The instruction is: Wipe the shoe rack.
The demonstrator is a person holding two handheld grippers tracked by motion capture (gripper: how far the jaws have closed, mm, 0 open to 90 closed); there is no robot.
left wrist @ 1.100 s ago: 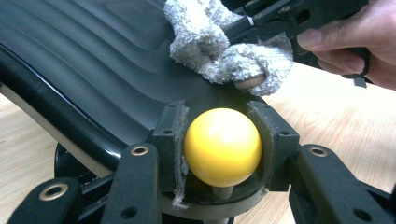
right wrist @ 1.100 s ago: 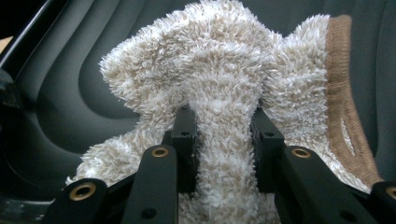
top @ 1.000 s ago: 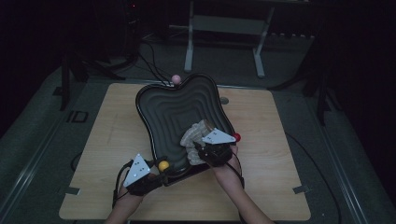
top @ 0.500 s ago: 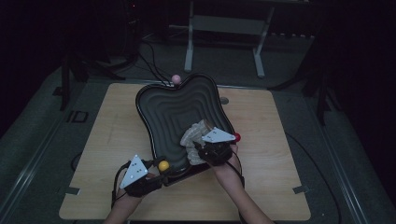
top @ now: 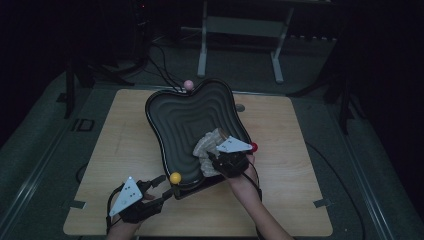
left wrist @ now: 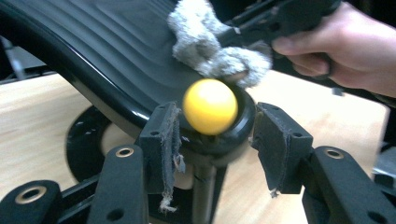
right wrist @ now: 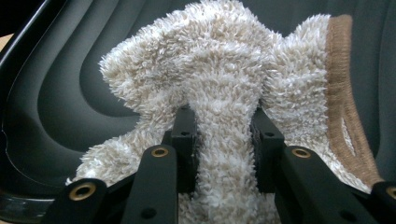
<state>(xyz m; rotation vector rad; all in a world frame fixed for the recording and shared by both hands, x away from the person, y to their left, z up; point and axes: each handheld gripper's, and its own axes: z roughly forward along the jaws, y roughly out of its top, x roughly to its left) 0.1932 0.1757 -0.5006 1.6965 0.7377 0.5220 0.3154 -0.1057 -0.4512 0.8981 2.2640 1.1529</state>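
A black wavy tray [top: 185, 120] stands tilted on a stand on the wooden table. A yellow ball [top: 175, 177] sits at the tray's near corner. My left gripper [top: 162, 185] is just left of the ball. In the left gripper view the yellow ball [left wrist: 210, 106] and the tray's rim [left wrist: 116, 100] lie just beyond the parted pads [left wrist: 163, 137], which do not touch them; the left gripper [left wrist: 215, 140] has just been opening. My right gripper [right wrist: 223, 135] is shut on a fluffy cream cloth [right wrist: 224, 70], pressed on the tray's near right part [top: 207, 145].
A pink ball [top: 188, 84] marks the tray's far corner and a red ball [top: 254, 147] its right one. The stand's round black base [left wrist: 84, 140] sits under the tray. Bare wood [top: 300, 200] lies to the right. Cables and a metal frame [top: 240, 30] lie beyond the table.
My left gripper has drawn back from the yellow ball, to the left and toward the person, with its jaws wider. The right gripper and cloth have stayed put.
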